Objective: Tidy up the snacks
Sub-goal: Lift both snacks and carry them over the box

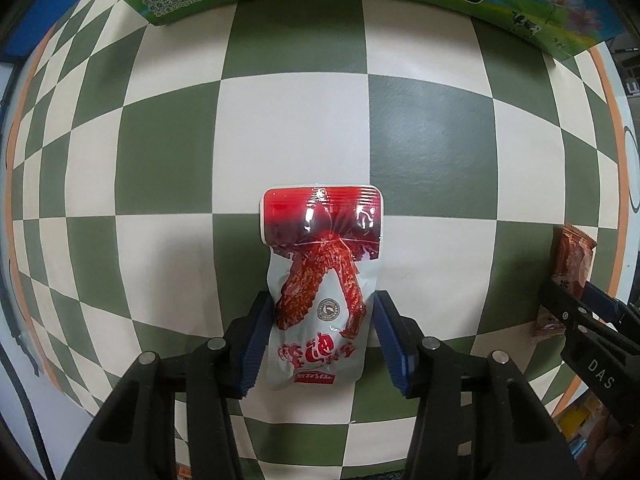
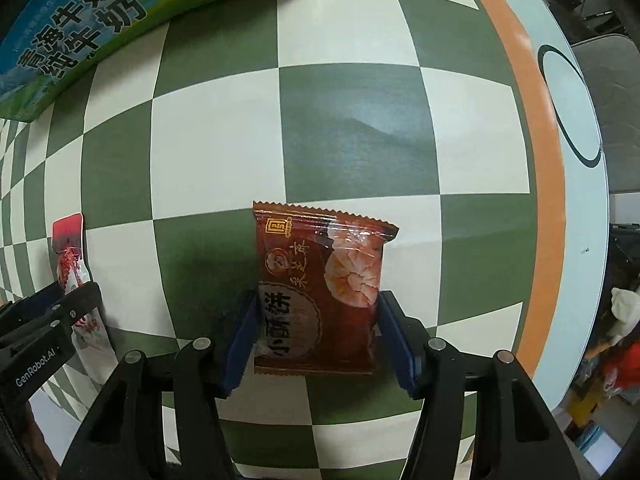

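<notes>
Ribbed blue pads of left claw (image 1: pixel 320 336) pinch a glossy chicken-wing pouch (image 1: pixel 320 276); right claw (image 2: pixel 316 340) clamps a crinkly brown pastry packet (image 2: pixel 320 292).

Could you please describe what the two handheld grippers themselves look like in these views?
Both look alike. The left gripper and the right gripper each have black angular linkage arms with round silver pivot pins, ending in ribbed blue finger pads. White lettering marks the black bodies: "GenRobot.AI" on the left gripper seen from the right wrist, "DAS" on the right gripper seen from the left wrist. No cables or sleeves are clearly visible.
</notes>
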Demonstrator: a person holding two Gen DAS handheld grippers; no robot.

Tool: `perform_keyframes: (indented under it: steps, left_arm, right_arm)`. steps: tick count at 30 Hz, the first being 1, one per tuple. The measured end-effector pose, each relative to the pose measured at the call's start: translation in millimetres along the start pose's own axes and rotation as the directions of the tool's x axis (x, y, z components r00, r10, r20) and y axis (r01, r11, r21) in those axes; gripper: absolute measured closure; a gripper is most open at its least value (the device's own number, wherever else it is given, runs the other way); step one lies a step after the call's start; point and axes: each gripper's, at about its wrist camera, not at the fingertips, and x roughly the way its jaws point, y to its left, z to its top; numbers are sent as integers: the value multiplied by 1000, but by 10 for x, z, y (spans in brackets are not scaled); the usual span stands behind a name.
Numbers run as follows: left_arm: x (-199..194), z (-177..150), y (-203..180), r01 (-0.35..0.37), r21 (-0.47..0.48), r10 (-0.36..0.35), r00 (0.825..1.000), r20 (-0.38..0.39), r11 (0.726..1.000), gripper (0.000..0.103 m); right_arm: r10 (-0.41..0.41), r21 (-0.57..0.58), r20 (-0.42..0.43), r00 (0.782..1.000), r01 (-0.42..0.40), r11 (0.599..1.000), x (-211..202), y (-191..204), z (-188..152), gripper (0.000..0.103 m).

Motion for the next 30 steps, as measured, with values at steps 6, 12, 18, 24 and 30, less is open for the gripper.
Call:
perform_keyframes:
  steps: [6,12,18,24,30]
  left_arm:
    - [23,24,-8,16,27,-15,1000,-18,1000,51]
    - [51,100,55,35,1,-35,998,-58,999,35]
    - [52,108,53,22,3,-22,998,-56,1000,36]
    - [19,117,-20,8,-5,-8,999,-35,1000,54]
    - [-58,87,-74,10,-17,-10,1000,-24,1000,56]
  right_arm:
    - [12,7,-10,1000,-12,1000,-101,-92,23,39]
    - [48,32,-53,997,-46,998,-106,-160,148,32]
    - [33,39,-55,998,-31,999,-105,-159,174,32]
    - [4,25,-17,1000,-4,1000,-175,-79,137,38]
    - [0,4,7,1000,0,1000,-265,-27,102,42]
